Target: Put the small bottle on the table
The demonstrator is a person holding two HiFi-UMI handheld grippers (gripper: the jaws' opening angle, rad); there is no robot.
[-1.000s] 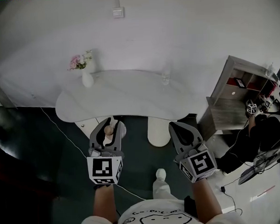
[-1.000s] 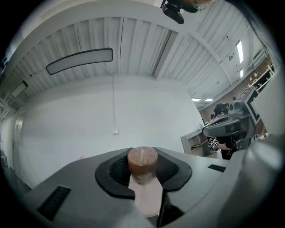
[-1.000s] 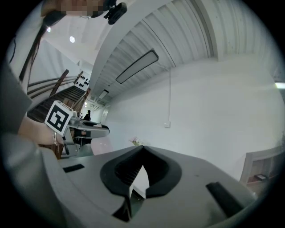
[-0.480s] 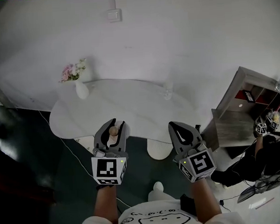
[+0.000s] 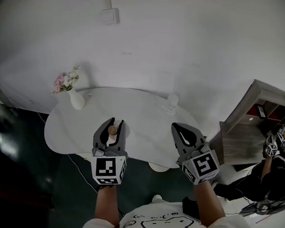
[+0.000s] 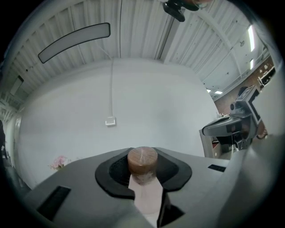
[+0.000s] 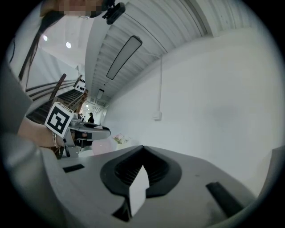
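Both grippers have been carried nearer the table [image 5: 147,115]; the small bottle [image 5: 113,131] is clamped upright in the left gripper [image 5: 116,122], tabletop ahead and below. The right gripper [image 5: 177,128] is held closed on nothing.

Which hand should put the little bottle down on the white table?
Left. The left tongs grip the small bottle just under its brown cap and point at the table. The right tongs are shut with nothing in them.
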